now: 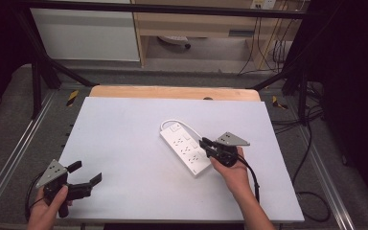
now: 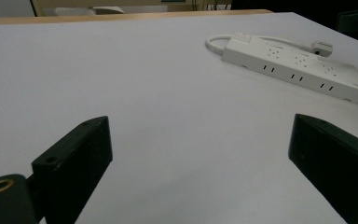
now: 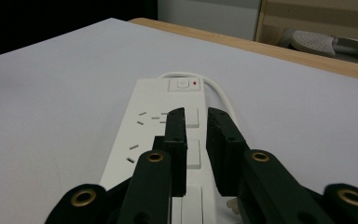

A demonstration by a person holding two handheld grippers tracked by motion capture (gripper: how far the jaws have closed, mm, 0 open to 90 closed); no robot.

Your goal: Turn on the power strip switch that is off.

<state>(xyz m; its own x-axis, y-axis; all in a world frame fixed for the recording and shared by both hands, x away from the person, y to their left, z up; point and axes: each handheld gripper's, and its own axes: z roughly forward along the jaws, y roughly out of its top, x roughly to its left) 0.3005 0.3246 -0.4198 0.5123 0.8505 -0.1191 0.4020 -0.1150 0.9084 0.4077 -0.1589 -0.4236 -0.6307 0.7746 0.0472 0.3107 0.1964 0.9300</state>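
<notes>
A white power strip lies slantwise right of the middle of the white table top, its red-lit switch at the far end. Its white cord loops round to a plug beside it. My right gripper hovers low over the strip's top, jaws nearly together with a thin gap and nothing visibly pinched. My left gripper rests at the table's front left, jaws wide open on nothing, pointing toward the strip.
A wooden strip borders the far edge of the table. Black frame bars stand at both far corners, and cables hang off the right side. Bare table surface lies between the two grippers.
</notes>
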